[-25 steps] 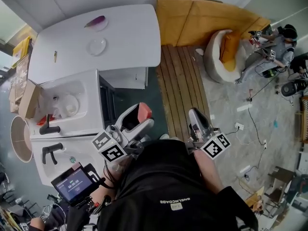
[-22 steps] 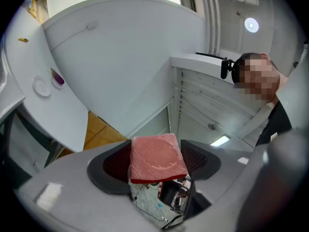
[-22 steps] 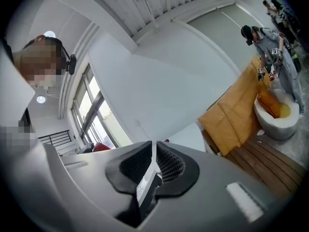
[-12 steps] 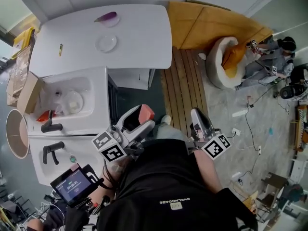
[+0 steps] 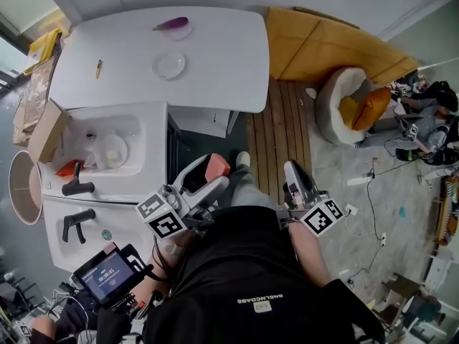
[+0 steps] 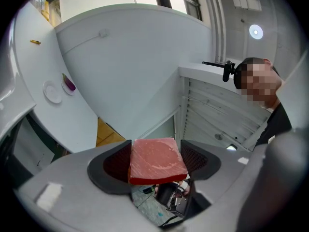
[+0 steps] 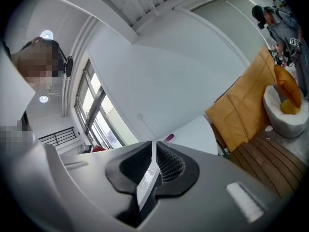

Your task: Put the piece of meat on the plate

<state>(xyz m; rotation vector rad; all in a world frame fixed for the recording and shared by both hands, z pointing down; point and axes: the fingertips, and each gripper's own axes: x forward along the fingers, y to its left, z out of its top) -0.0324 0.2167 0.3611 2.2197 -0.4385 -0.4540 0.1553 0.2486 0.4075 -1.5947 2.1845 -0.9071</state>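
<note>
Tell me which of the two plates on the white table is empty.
The nearer plate is empty; the farther plate, at the far edge of the table, bears a purple vegetable.

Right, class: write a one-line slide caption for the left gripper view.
Left gripper clamps a red square slab of meat; the empty round white plate sits on the white table.

piece of meat [image 6: 157,159]: sides hidden by fingers [image 6: 112,167] | yellow item [image 5: 98,68]: too small to identify | purple thing [image 5: 171,24]: possibly eggplant
</note>
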